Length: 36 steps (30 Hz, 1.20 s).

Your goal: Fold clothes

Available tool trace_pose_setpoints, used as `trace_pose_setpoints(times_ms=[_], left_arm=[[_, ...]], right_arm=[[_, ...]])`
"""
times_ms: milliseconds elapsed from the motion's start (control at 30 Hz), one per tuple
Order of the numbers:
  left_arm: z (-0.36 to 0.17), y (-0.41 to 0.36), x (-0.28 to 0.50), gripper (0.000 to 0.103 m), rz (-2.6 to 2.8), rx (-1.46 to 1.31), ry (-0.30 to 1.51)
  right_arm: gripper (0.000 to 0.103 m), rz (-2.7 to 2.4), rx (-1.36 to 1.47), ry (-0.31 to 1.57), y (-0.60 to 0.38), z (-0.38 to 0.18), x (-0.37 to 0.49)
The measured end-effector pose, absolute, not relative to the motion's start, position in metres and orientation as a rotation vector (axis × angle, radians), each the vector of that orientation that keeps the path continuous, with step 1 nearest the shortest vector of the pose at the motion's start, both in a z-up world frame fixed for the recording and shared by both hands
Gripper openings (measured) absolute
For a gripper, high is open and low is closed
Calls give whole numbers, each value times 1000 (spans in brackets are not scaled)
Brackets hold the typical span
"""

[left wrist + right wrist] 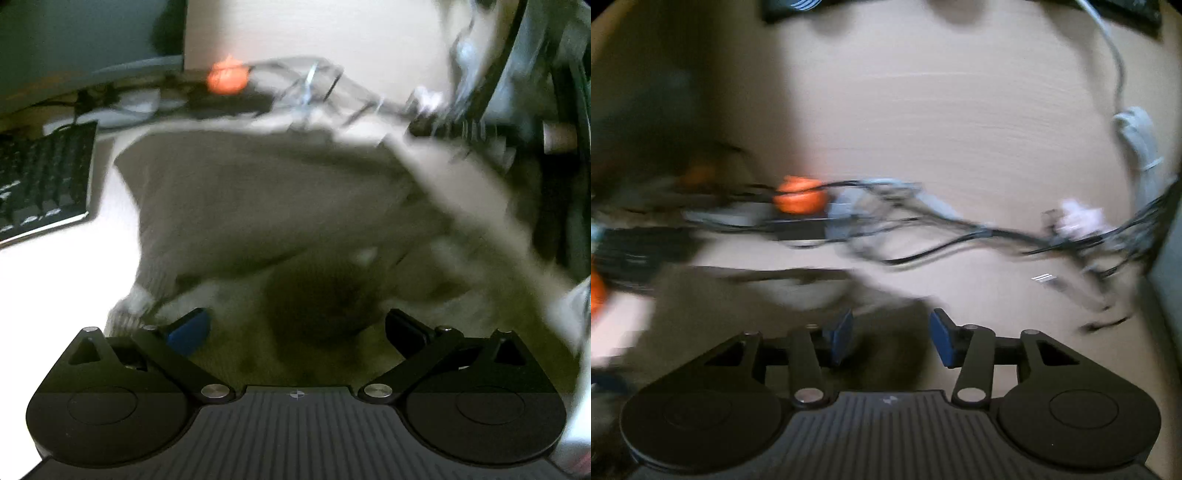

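Both grippers hung apart-jawed over a grey garment (pixel 266 199) on the pale desk (pixel 942 110).

The left gripper (pixel 295 332) stood wide over the cloth; the right gripper (pixel 892 338) gaped, nothing visibly pinched, near tangled cables (pixel 923 221) and a keyboard (pixel 40 181).

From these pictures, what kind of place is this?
Probably a home or office computer desk used for folding. A black keyboard lies on the pale wooden desktop, tangled cables run along it, and a grey garment is spread there.

Soft grey knit cloth garment (pixel 258 199) lies on a smooth, matt pale wood-look tabletop (pixel 960 110).
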<state>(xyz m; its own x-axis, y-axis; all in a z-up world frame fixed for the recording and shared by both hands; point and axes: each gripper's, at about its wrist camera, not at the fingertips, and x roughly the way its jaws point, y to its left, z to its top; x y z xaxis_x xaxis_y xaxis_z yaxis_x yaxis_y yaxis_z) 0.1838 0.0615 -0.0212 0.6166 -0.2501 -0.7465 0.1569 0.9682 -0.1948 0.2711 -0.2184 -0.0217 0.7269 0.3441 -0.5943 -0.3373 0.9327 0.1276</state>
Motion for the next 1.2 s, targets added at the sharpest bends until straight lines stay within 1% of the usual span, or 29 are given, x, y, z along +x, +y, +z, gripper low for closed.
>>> trace_pose_setpoints(times_ms=[67, 167, 233, 300, 467, 567, 667, 733, 800, 833, 867, 900, 933, 967, 1000, 1033, 1067, 1167, 1200], left_arm=[[-1, 67, 179, 103, -276, -174, 797], [10, 67, 192, 103, -248, -172, 750], [3, 68, 211, 103, -182, -160, 802], [-7, 74, 226, 103, -103, -200, 874], [4, 81, 231, 103, -123, -252, 821], [7, 87, 246, 103, -124, -235, 807], [3, 106, 264, 103, -49, -261, 830], [1, 120, 275, 103, 1, -278, 846], [-2, 138, 283, 102, -11, -326, 874], [-4, 148, 288, 100, -17, -355, 888], [-4, 157, 293, 86, -18, -384, 904], [-5, 165, 298, 58, -18, -414, 921], [-6, 170, 301, 55, -3, -441, 937], [-8, 176, 304, 65, 12, -468, 953], [-10, 179, 305, 80, 29, -489, 957], [-12, 182, 306, 86, 45, -509, 960], [-14, 184, 307, 90, 62, -530, 963], [-22, 179, 317, 92, 64, -519, 960], [-26, 176, 322, 92, 67, -524, 966]], right_arm=[[47, 458, 7, 696, -206, -31, 260], [47, 479, -19, 783, -193, -58, 259], [49, 469, -12, 775, -195, -62, 258], [49, 466, -16, 757, -198, -52, 255], [49, 465, -7, 689, -203, -29, 265], [49, 476, 23, 719, -195, -38, 281], [47, 437, -26, 805, -191, -57, 293], [46, 443, 42, 845, -204, -52, 296], [46, 440, 151, 866, -226, -35, 301], [48, 430, 203, 870, -237, -27, 306], [50, 413, 250, 885, -245, -23, 316], [51, 388, 296, 914, -252, -22, 326], [51, 362, 338, 941, -259, -22, 338], [51, 329, 348, 961, -260, -25, 350], [51, 299, 328, 965, -259, -29, 359], [51, 268, 299, 968, -257, -36, 369], [51, 248, 290, 977, -255, -42, 376], [48, 266, 301, 972, -248, -55, 387], [42, 285, 283, 971, -243, -54, 388]])
